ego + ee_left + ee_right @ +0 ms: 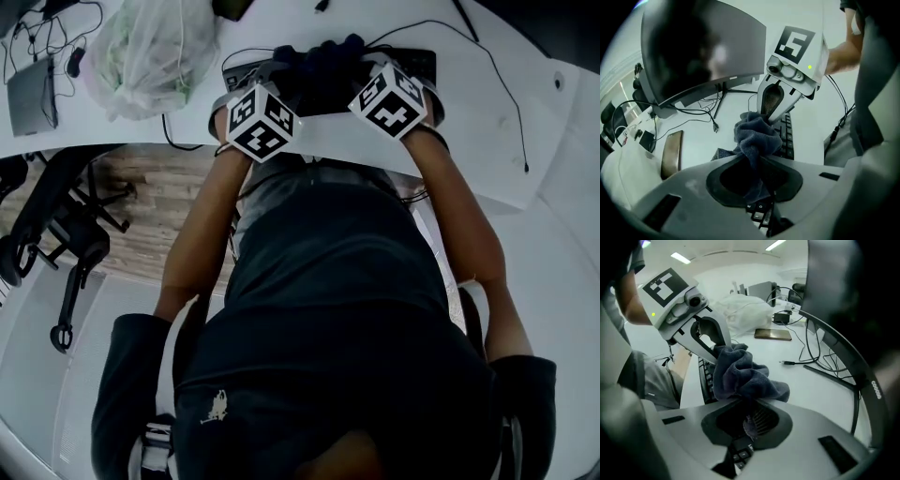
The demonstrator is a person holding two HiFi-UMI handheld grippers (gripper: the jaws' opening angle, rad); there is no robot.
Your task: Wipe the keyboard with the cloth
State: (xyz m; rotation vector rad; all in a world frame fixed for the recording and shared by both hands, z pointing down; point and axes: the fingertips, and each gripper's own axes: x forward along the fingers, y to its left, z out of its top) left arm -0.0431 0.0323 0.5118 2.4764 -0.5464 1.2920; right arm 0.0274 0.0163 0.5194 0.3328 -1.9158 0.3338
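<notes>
the keyboard [418, 64] lies straight under both tools, at the top middle of the head view, on the white table [487, 141]. its long axis runs left to right across that frame, so it goes from one tool to the other. in the left gripper view the same rows of keys run from the bottom centre up towards the middle of the frame.

the left tool [758, 190] is clenched on one end of the dark cloth [754, 136], and the fabric is drawn down through its jaws, with keys showing just below. the right tool [749, 427] is clamped on the other end in the same way, with a tuft hanging between its jaws over the keys. the rest of the cloth is bunched in a lump between the two tips.

both tools point steeply down and sit close together. the forearms reach forward side by side, so neither hand is nearer. whether the cloth touches the keys i cannot tell. a wipe along the keyboard would mean moving both hands sideways together.
</notes>
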